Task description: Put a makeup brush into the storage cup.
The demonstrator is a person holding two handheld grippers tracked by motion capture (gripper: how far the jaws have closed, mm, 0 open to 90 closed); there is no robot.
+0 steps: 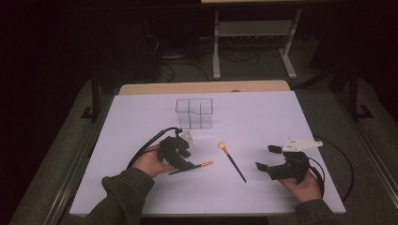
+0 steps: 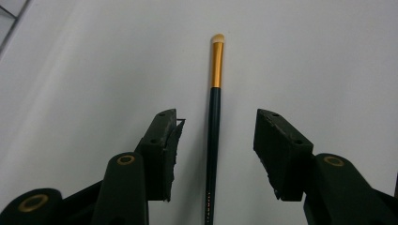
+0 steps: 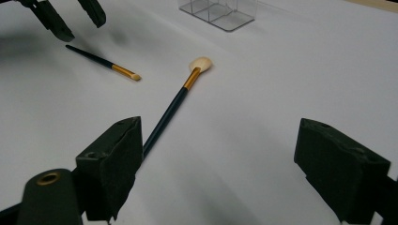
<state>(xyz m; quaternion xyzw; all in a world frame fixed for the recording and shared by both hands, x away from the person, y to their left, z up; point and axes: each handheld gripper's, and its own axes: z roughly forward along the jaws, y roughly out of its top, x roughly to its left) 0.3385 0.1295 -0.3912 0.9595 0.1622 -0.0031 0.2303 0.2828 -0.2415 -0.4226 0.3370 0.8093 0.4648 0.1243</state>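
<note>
Left claw: spread, straddling the small brush that lies flat on the counter; pads not touching its handle. Grasp judged pending.
Right claw: spread, holding nothing; large brush just ahead.
Clear box: beyond both claws, holding no brush. Nothing stowed yet.

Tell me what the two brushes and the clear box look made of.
Small brush: glossy dark handle, plastic or lacquered wood; shiny gold collar looks metal; pale bristle tip. Big brush: same handle and collar, with a fluffy cream head. Box: see-through with sharp edges, likely hard acrylic.
</note>
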